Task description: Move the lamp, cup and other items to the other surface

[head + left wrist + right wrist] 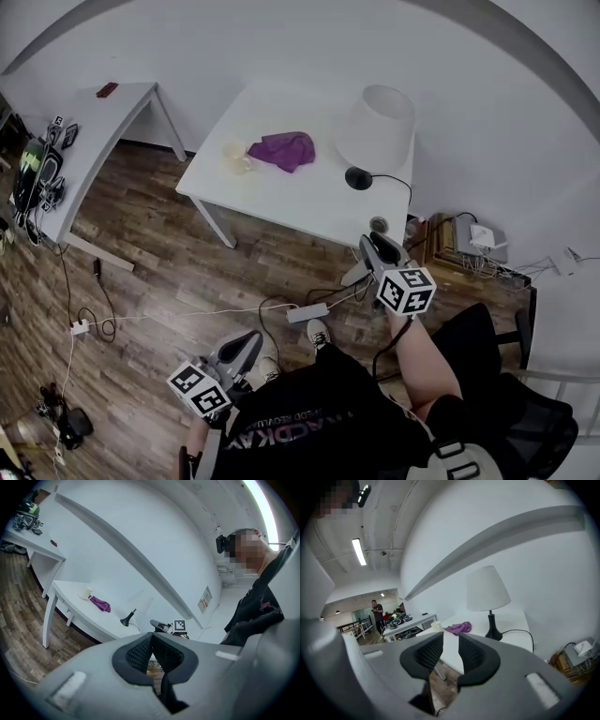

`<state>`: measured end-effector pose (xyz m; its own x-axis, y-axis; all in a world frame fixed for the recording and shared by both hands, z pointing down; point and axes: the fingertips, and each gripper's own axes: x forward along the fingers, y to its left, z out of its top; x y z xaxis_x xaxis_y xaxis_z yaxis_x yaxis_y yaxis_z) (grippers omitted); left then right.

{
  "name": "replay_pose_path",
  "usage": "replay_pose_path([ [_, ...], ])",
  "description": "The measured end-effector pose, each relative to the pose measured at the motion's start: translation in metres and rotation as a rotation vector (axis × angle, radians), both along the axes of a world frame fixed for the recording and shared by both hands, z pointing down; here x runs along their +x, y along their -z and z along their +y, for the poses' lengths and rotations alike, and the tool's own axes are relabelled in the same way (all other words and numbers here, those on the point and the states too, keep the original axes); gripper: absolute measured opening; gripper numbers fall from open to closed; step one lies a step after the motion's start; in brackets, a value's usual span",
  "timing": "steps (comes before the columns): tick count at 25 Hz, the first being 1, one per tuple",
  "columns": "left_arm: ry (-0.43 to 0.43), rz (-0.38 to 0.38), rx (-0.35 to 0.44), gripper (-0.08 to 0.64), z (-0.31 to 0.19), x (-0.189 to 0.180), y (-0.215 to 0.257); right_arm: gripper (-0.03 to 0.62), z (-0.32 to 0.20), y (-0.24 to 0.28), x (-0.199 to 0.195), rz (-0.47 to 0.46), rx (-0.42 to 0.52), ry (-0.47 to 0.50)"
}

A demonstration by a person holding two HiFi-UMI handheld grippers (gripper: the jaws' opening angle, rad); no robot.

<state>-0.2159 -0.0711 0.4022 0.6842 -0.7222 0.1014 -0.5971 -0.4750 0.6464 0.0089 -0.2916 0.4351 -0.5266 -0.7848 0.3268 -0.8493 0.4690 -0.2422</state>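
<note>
A white table [281,202] carries a lamp [380,127] with a white shade and a black base, a purple cloth [282,150] and a pale cup [234,156]. My right gripper [368,242] hovers at the table's near right corner, a short way in front of the lamp base. It is open, with nothing between its pads. Its own view looks across the table at the lamp [487,588], cloth [458,628] and cup [436,626]. My left gripper [253,337] hangs low over the floor, well short of the table, with its tips touching [151,637] and nothing held.
A second white table [103,117] stands to the left with a small red item [106,90] and gear on it. A power strip [307,312] and cables lie on the wooden floor. Boxes and wiring [473,239] crowd the right wall. A small round object [379,224] sits at the table's corner.
</note>
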Motion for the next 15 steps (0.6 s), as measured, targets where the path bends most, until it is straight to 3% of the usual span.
replay_pose_path([
  [7, 0.089, -0.015, -0.027, 0.003, -0.029, 0.007, -0.003, 0.124, -0.094, -0.043, 0.039, 0.084, -0.007, -0.077],
  [15, 0.186, -0.021, -0.104, 0.003, -0.052, 0.014, -0.018, 0.149, -0.188, -0.092, 0.052, 0.196, -0.035, -0.062],
])
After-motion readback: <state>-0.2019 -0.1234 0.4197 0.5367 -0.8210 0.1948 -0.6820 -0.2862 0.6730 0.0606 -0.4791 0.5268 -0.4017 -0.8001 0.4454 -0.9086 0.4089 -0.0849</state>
